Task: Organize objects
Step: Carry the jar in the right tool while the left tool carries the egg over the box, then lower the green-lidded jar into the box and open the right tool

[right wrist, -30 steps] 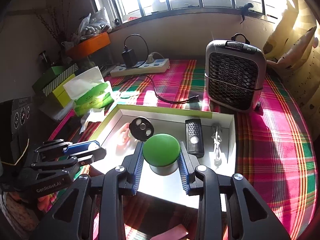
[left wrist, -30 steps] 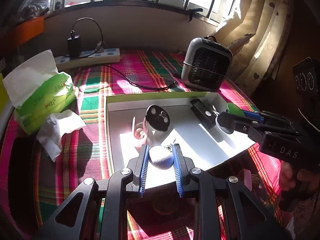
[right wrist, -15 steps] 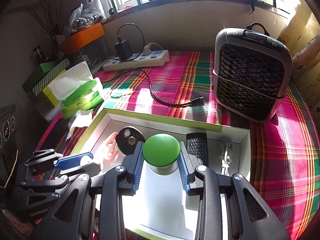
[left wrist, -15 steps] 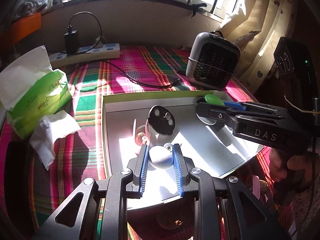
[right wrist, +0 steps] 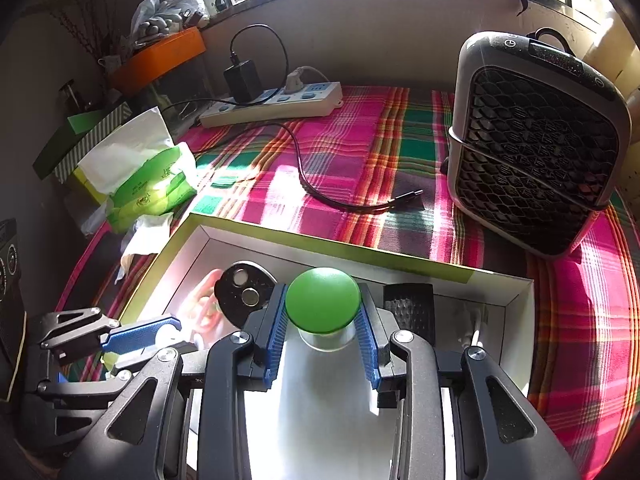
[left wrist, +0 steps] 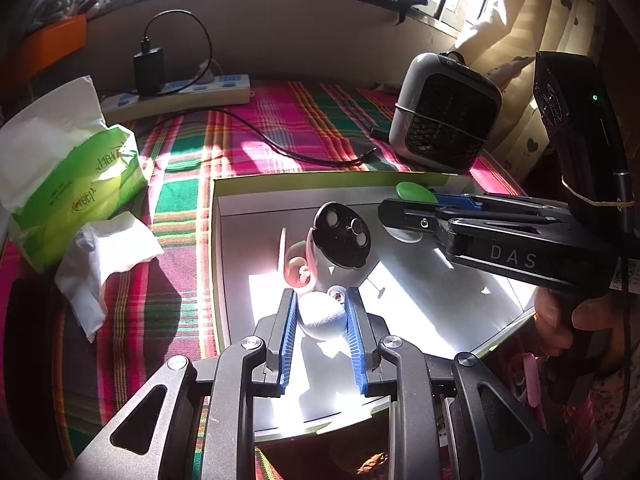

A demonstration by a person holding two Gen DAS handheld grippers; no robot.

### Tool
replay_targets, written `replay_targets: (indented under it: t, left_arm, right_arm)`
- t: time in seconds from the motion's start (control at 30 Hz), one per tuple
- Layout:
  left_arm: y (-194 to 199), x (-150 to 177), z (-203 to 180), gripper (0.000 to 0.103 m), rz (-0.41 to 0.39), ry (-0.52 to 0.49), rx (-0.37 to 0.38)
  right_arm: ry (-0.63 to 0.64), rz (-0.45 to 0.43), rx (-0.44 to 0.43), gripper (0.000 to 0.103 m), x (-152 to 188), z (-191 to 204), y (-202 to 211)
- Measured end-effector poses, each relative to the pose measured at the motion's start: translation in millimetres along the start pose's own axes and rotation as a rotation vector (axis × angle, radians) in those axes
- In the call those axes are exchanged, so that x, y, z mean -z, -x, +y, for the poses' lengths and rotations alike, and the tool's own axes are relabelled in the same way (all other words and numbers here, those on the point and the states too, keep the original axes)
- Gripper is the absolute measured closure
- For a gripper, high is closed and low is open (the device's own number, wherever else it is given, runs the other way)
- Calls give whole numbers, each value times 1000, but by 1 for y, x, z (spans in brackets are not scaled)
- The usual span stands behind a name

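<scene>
A shallow white box with a yellow-green rim [left wrist: 320, 178] [right wrist: 312, 243] lies on the plaid cloth. My left gripper [left wrist: 322, 312] is shut on a small pale grey-white ball [left wrist: 321, 315], held over the box's near left part. My right gripper [right wrist: 322, 314] is shut on a green domed cap with a clear base [right wrist: 323, 300] [left wrist: 414, 192], over the box's middle. Inside the box lie a black round disc with three holes [left wrist: 345, 236] [right wrist: 244, 294], a pink earpiece [left wrist: 298, 272], a black rectangular device [right wrist: 410, 310] and a white cable [right wrist: 474, 330].
A grey fan heater [right wrist: 536, 144] [left wrist: 444, 120] stands at the back right. A green tissue pack [left wrist: 68, 176] [right wrist: 148, 184] and a crumpled tissue [left wrist: 104, 256] lie left of the box. A power strip [right wrist: 276, 104] with a black cable [right wrist: 320, 188] runs behind. A hand [left wrist: 560, 316] holds the right gripper.
My right gripper has carried the green cap farther over the box, toward its back wall and the black disc. The left gripper with the ball has hardly shifted.
</scene>
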State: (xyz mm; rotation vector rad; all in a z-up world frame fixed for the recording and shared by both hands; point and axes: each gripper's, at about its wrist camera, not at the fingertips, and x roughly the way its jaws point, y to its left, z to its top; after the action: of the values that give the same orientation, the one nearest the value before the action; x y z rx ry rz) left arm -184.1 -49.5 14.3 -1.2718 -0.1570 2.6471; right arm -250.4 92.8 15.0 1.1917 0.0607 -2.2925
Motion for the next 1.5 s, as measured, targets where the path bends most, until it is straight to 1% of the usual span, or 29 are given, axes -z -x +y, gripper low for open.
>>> replay_targets:
  t: [0.4, 1.2, 1.3, 1.4, 1.5]
  left_arm:
    - [-1, -1, -2, 81, -2, -9, -13]
    - [-2, 0, -3, 81, -2, -14, -20]
    - [-2, 0, -3, 80, -2, -14, -19]
    - [-2, 0, -3, 79, -2, -14, -20]
    - [-2, 0, -3, 79, -2, -14, -21]
  right_arm:
    - [18, 45, 23, 69, -2, 4, -12]
    - [15, 52, 40, 69, -1, 5, -14]
    - [15, 53, 43, 67, 0, 5, -13]
    - [16, 51, 47, 62, 0, 6, -13]
    - [17, 50, 49, 61, 0, 6, -13]
